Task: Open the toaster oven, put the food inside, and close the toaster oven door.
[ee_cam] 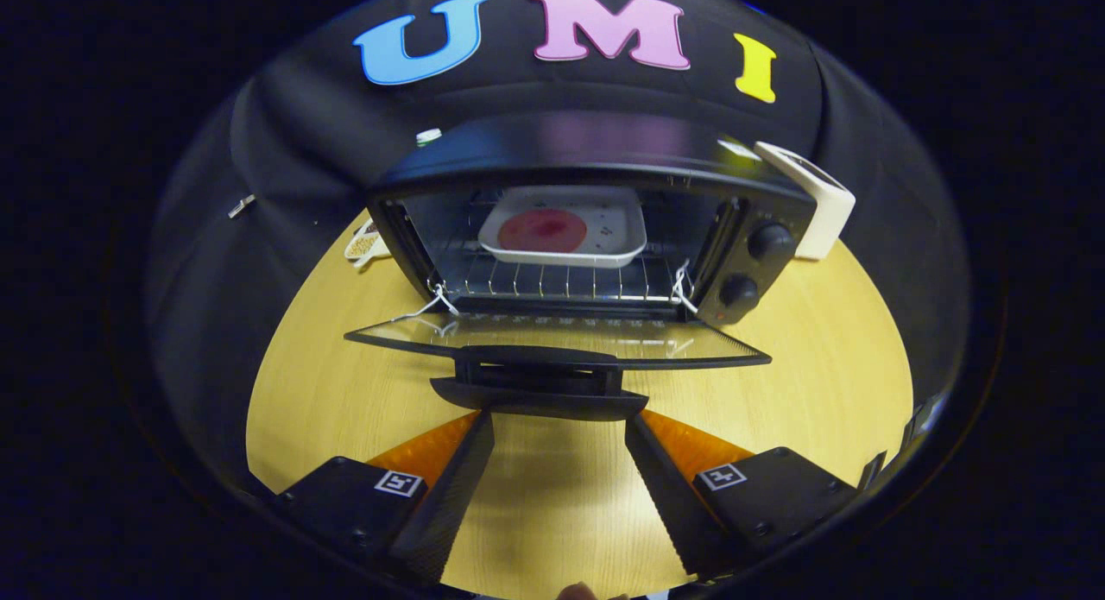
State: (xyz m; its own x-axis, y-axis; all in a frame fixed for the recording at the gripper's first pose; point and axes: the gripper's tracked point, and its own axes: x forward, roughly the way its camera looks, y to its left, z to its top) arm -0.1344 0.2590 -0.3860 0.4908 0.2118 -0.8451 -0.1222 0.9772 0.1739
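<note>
- Glass toaster oven door lies fully lowered, its handle just ahead of the tongs, which are spread wide and grip nothing.
- Food sits in a white tray on the wire rack inside the toaster oven.
- Risk, likely: lifting off-centre lets the handle slip and the door drop back.
- Nearby: 2 knobs, a white device on the wooden counter; nothing blocks the door's swing.

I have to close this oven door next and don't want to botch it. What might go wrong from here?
The gripper is open, its fingertips just under the door handle; a lift off centre might let the handle slip. The white strings at both hinges hang loose and may get pinched. The tray sits on the rack, so a slammed door could jolt it.
</note>
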